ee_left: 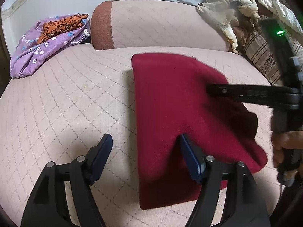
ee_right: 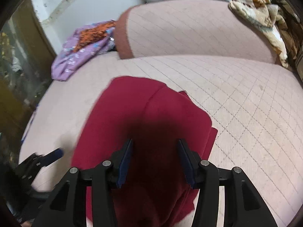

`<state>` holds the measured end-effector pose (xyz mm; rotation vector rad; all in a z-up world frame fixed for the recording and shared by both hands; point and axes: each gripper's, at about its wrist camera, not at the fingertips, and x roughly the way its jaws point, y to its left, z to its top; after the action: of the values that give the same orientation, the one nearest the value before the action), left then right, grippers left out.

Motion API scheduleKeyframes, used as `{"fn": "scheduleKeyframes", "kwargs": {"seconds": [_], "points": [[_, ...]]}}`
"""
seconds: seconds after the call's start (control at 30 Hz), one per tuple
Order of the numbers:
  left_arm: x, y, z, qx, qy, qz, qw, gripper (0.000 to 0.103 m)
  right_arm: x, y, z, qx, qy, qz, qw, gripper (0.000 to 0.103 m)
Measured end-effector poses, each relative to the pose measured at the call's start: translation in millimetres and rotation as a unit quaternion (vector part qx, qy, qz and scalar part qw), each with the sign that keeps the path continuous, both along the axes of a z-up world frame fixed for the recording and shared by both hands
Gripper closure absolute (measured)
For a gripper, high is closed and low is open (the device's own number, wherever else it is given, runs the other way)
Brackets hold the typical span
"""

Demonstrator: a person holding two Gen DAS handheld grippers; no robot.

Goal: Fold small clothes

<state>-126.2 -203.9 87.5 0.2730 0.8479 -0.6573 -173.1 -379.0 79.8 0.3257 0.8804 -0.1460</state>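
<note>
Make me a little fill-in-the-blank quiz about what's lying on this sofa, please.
1. The folded cloth under both grippers is dark ____.
2. The purple flowered fabric has an ____ patterned piece lying on top of it.
3. The left gripper has its jaws ____, nothing pinched between them.
4. The cream crumpled cloth rests on the sofa's ____ cushion.

Missing words: red; orange; open; back

Dark red fleece garment (ee_left: 170, 98) (ee_right: 147, 117), folded into a rough oblong with layered edges showing at one side, lies flat on the pale quilted cushion (ee_left: 66, 104), directly under and ahead of the right claw (ee_right: 154, 149), its near left edge beneath the left claw's right finger (ee_left: 189, 157).
</note>
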Motion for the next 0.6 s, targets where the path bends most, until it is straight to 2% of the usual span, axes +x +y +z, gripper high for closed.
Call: {"fn": "scheduleKeyframes", "kwargs": {"seconds": [0.1, 0.23, 0.47, 0.53, 0.6], "points": [[1.4, -1.1, -1.1, -0.002, 0.001, -0.001, 1.0000, 0.028, 10.6, -9.0, -17.2, 0.008, 0.004, -0.011, 1.000, 0.051], [0.4, -1.5, -2.9, 0.001, 0.003, 0.000, 1.0000, 0.027, 8.7, -9.0, -14.6, 0.004, 0.002, -0.007, 1.000, 0.050], [-1.1, -0.2, -2.8, 0.002, 0.003, 0.003, 1.0000, 0.027, -24.5, 1.4, 8.7, 0.015, -0.004, 0.011, 1.000, 0.048], [-1.3, 0.0, -3.4, 0.001, 0.004, 0.004, 1.0000, 0.027, -33.8, 6.6, 9.0, 0.004, -0.001, 0.017, 1.000, 0.048], [-0.3, 0.6, -4.0, -0.001, 0.010, 0.004, 0.9999, 0.025, -41.4, 10.0, 0.7, -0.014, 0.020, 0.014, 1.000, 0.047]]}}
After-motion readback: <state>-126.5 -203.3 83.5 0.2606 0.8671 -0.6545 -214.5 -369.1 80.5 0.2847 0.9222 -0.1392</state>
